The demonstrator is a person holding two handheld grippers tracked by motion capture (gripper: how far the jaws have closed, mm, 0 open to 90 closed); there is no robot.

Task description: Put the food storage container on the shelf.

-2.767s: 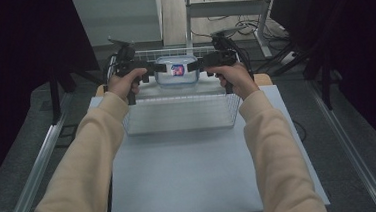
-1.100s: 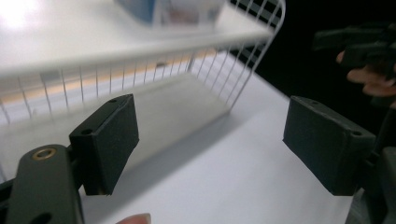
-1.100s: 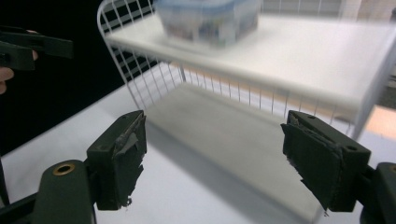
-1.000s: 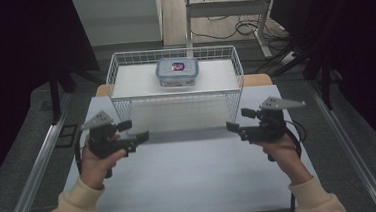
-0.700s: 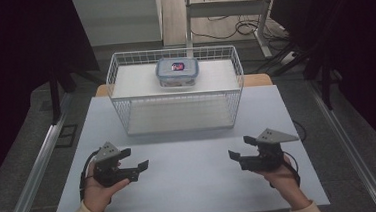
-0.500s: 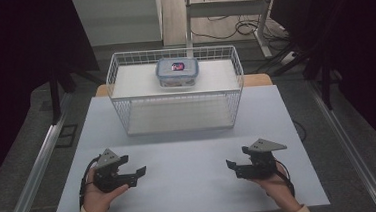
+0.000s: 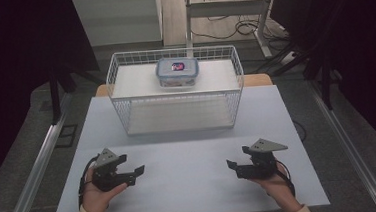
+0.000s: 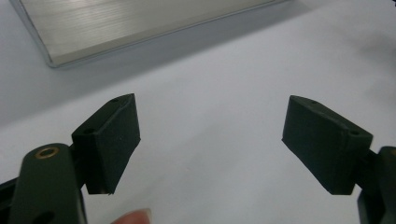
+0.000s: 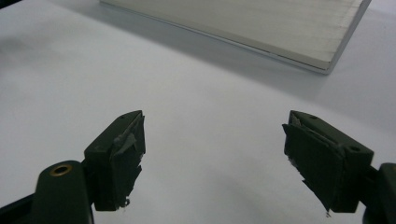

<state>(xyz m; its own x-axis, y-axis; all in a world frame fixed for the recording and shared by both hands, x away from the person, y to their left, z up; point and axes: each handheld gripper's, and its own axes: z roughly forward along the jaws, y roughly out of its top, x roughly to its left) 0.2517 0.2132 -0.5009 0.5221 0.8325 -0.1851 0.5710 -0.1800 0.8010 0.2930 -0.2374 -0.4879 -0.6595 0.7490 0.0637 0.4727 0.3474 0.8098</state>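
Clear rectangular plastic food container w/ blue-trimmed lid sits in white wire basket, at back-centre, lid up, long axis running left-right across bench. Basket stands on pale grey bench, far half. Left hand-held gripper low over near-left of bench, pointing inward toward right one; jaws wide apart, nothing btwn. Right hand-held gripper near-right, pointing inward toward left one; jaws apart, empty, pad lining frayed. Both well apart from container.
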